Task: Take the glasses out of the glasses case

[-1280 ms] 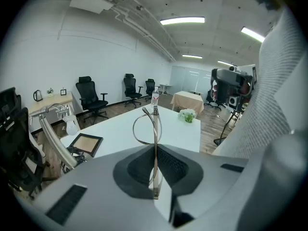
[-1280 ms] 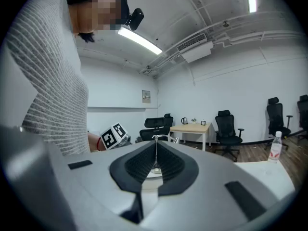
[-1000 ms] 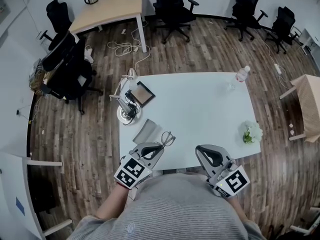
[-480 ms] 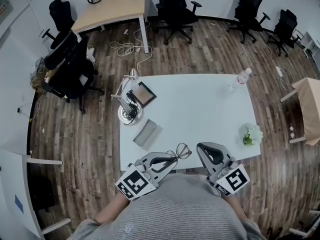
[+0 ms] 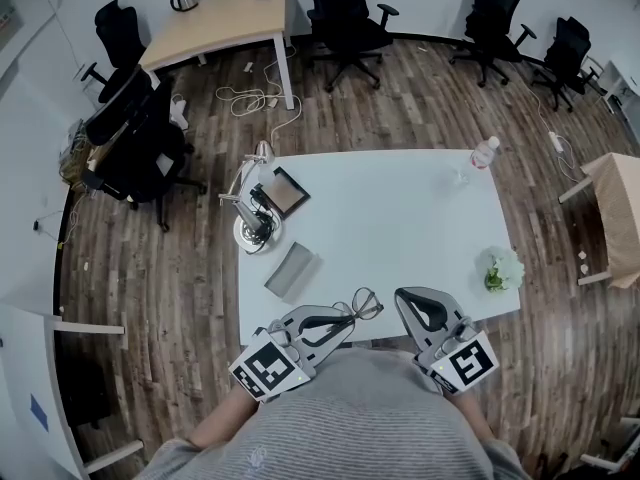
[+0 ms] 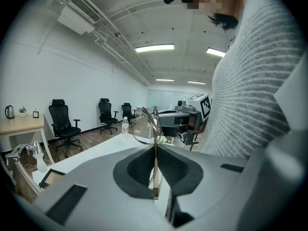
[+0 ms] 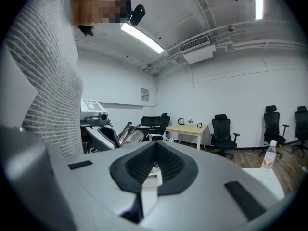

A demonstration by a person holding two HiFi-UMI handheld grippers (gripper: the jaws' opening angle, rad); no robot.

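Observation:
My left gripper is shut on the thin-rimmed glasses and holds them in the air over the table's near edge, close to my body. In the left gripper view the jaws pinch one temple, and the round lenses stick out beyond the tips. The grey glasses case lies flat on the white table, to the left of and beyond the glasses. My right gripper hovers just right of the glasses, its jaws together with nothing between them. The right gripper view shows the glasses at its left.
A desk lamp and a small framed tablet stand at the table's left edge. A water bottle is at the far right corner and a flower pot near the right edge. Office chairs and a wooden desk stand beyond.
My left gripper has lifted the glasses away from the case and carried them right, towards the right gripper. Over the last half second it has stayed put. The right gripper has not moved.

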